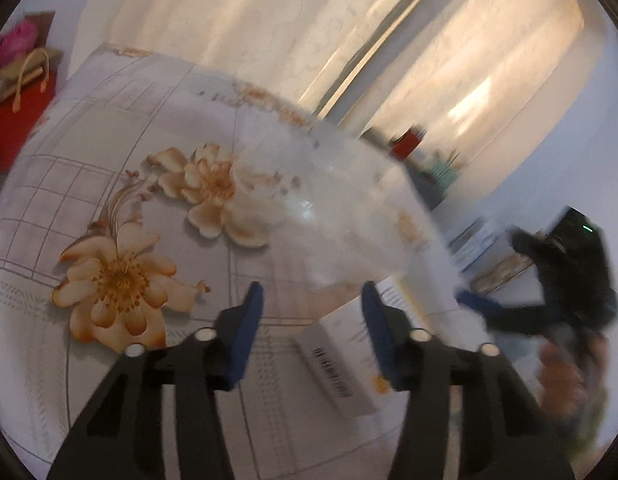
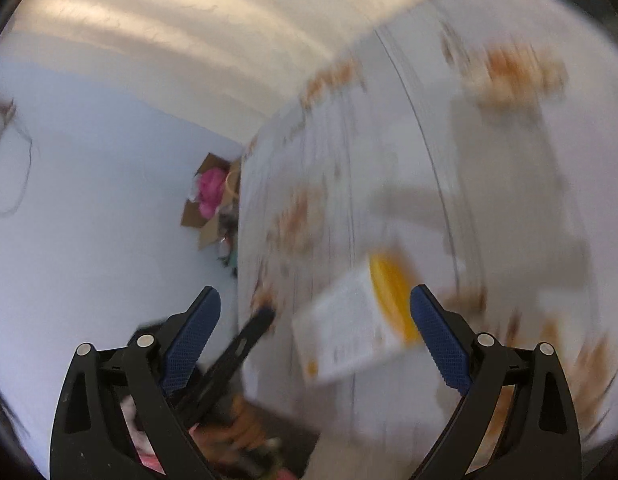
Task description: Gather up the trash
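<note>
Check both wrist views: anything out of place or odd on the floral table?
A white carton with a yellow patch lies askew at the floral table edge. A clear plastic bag looks crumpled beyond it. Both views are motion-blurred, so no spill or damage is discernible.

Tablecloth (image 1: 121, 184): pale grey-white, printed with thin grey grid lines and large cream-and-orange flowers on brown stems.
Plastic bag (image 1: 341, 216): clear, whitish and glossy, centre of the left wrist view.
Carton (image 2: 361, 328): white with small dark print and a yellow-orange patch; a black barcode showed on it in the left wrist view.
Left gripper (image 1: 313, 320): black frame, blue pads, silver rivets.
Right gripper (image 2: 315, 320): black frame, blue dotted-texture pads.
Curtain (image 1: 293, 12): cream with a faint swirl pattern, lit warm.
Tote bag (image 1: 17, 128): red with tan handles, upper left.
Cardboard box (image 2: 207, 204): brown, holding something bright pink.
Wall (image 2: 89, 168): pale bluish white.
</note>
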A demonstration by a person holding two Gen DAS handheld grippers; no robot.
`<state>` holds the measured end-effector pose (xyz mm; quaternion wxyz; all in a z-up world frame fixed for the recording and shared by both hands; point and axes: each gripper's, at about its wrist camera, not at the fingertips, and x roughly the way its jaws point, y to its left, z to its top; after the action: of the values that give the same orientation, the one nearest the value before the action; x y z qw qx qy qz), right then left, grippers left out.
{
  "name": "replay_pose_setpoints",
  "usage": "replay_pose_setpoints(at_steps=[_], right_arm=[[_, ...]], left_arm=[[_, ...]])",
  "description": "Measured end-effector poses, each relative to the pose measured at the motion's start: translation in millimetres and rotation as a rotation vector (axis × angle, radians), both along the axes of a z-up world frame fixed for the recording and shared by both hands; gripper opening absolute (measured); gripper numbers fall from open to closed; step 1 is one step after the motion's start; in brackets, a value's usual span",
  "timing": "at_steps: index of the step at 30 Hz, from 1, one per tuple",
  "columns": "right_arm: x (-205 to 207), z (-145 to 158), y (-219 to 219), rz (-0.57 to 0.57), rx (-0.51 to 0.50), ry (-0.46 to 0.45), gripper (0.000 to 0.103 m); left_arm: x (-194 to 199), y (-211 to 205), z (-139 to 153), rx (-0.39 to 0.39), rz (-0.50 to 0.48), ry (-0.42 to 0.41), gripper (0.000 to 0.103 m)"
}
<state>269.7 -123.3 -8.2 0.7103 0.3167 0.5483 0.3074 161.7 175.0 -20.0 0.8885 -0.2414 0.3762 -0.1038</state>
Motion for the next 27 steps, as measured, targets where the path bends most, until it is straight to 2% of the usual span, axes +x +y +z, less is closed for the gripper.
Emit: replay_pose_setpoints(at_steps=[2,6,9,16,21,23,27], right_arm=[[-14.8,-13.2,0.0,-0.007,0.049,0.051,0.087],[-26.8,-31.1,4.3,-0.021,0.081,0.112,0.083],[-28.6,-39.0,4.4,-0.039,0.089,0.144,0.079],[-27.7,-39.8,-17.3,-0.104,0.060,0.131,0.077],[-23.7,-27.7,-35.2,-0.156,-0.021,0.069,0.077],[-24.9,-24.0,-38.4,-0.145,-0.062,0.053,0.078],[-22.8,-10.3,-21.5,-0.054,-0.246,-0.036,0.083]], left_arm=[[4.9,-3.9,-5.6,0.007,0.002,0.022,0.033],[11.8,-9.1,-14.7,-0.047,-0.022,0.050,0.025],[7.4,-17.0,-17.7,-0.093,-0.050,0.067,0.024],[-14.4,-49.9,-21.1,-0.160,-0.155,0.091,0.024],[-23.5,-83.6,-24.9,-0.212,-0.272,0.110,0.023],[-26.7,-86.9,-23.5,-0.198,-0.288,0.106,0.024],[-33.5,-75.1,-14.5,-0.148,-0.258,0.073,0.028]])
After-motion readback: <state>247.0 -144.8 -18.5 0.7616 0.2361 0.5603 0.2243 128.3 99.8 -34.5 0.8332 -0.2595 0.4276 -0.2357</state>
